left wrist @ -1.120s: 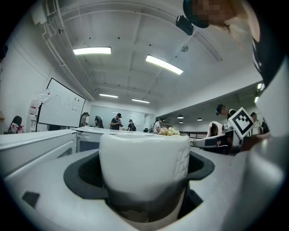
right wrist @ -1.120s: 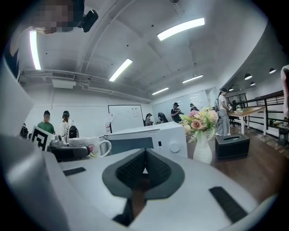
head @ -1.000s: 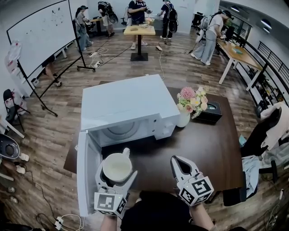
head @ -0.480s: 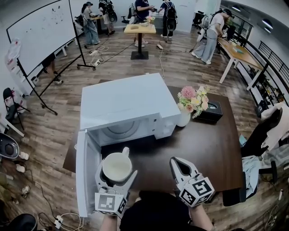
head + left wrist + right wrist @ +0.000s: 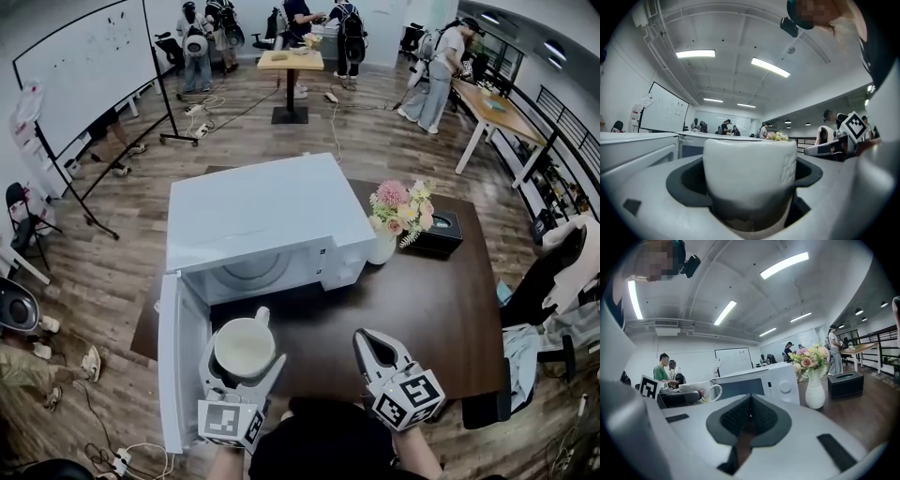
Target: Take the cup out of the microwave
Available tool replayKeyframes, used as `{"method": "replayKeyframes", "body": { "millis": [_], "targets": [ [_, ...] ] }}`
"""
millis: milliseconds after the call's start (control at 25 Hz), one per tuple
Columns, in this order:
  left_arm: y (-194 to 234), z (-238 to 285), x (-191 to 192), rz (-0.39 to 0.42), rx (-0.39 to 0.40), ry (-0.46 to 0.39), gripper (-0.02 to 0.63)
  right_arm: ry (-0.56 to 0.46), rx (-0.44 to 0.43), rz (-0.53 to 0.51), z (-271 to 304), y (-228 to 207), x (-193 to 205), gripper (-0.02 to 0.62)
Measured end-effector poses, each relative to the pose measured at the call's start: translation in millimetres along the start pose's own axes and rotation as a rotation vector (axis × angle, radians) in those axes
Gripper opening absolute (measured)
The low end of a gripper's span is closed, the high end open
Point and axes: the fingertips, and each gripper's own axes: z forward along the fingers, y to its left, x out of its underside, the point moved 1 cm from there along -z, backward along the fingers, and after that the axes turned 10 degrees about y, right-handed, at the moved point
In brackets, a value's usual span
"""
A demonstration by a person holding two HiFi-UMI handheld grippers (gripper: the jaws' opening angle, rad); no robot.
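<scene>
A white cup [image 5: 244, 348] with its handle pointing away is held outside the white microwave [image 5: 267, 228], just in front of its open cavity. My left gripper [image 5: 243, 358] is shut on the cup, whose white wall [image 5: 749, 176] fills the space between the jaws in the left gripper view. The microwave door [image 5: 182, 361] hangs open to the left. My right gripper [image 5: 374, 350] hovers over the dark table [image 5: 441, 309] to the right, jaws shut [image 5: 749, 420] with nothing between them. The cup [image 5: 705, 391] also shows at the left of the right gripper view.
A white vase of flowers [image 5: 396, 217] and a black tissue box [image 5: 434, 233] stand on the table right of the microwave. Several people, a whiteboard [image 5: 89, 67] and other tables fill the room behind. A chair with clothing [image 5: 562, 272] sits at right.
Both grippers and the cup have stayed almost still. Only people in the background have moved.
</scene>
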Motion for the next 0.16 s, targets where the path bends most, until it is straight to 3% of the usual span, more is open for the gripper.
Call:
{"method": "replayKeyframes", "body": {
  "millis": [160],
  "targets": [
    [3.3, 0.2, 1.2, -0.012, -0.011, 0.002, 0.506, 0.003, -0.011, 0.002, 2.4, 3.9, 3.3, -0.006]
  ]
}}
